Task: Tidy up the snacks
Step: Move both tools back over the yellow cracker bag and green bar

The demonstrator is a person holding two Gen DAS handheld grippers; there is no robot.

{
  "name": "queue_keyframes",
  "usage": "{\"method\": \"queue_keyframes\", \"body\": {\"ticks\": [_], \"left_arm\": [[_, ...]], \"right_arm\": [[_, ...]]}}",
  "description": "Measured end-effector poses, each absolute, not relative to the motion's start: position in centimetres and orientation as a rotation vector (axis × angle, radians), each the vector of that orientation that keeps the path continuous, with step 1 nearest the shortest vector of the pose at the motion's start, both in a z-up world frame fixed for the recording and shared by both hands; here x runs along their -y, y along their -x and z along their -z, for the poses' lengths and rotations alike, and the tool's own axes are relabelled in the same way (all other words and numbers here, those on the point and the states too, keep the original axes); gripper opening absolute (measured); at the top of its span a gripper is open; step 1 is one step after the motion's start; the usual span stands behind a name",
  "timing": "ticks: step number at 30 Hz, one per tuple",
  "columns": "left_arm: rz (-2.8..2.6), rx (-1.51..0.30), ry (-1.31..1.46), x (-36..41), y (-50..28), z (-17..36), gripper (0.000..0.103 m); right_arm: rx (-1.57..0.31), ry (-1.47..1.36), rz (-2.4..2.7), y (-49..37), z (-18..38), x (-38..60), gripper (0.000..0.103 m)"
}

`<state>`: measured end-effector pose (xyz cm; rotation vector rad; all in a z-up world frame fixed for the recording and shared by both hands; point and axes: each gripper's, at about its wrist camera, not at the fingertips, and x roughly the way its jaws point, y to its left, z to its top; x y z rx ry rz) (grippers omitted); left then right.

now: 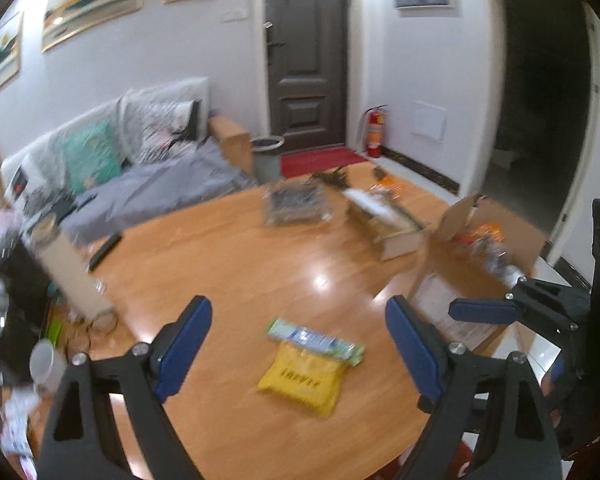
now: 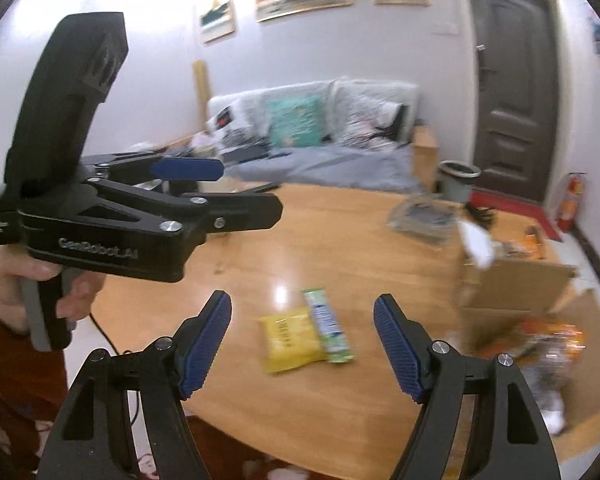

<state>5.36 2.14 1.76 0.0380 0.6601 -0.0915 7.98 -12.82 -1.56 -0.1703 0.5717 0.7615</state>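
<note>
**Two snacks on the table, both grippers empty**

A yellow snack bag (image 1: 300, 380) lies flat on the wooden table (image 1: 228, 264). A green and white snack bar (image 1: 316, 340) lies touching the far edge of the yellow bag. The left gripper (image 1: 300, 352) hangs above the yellow bag with its blue fingers (image 1: 184, 344) wide apart and nothing between them. The right gripper (image 2: 302, 344) is also near the yellow bag, wide apart and empty. Far from the yellow bag, a cardboard box (image 2: 520, 292) with more snacks sits at the table's edge. A hand (image 2: 32, 280) grips the left gripper's handle.
</note>
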Motion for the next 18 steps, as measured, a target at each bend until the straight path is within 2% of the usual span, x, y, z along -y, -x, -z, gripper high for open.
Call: {"method": "queue_keyframes", "body": {"ticks": [8,15,18], "left_arm": [[0.084,-0.793,0.042,-5.7,-6.0,8.0,0.086],[0.127,-0.923,0.213,-5.6,-7.9,14.6,0.086],[0.151,-0.949,0.289,-5.1,-8.7,16.0,0.086]], "right_arm": [[-0.724,0.168,-0.779,-11.2,8.9,10.0,0.07],[-0.794,0.198,-0.675,-15.5,14.8,10.2,0.053],[-0.827,0.182,-0.667,-17.5,16.6,10.2,0.053]]}}
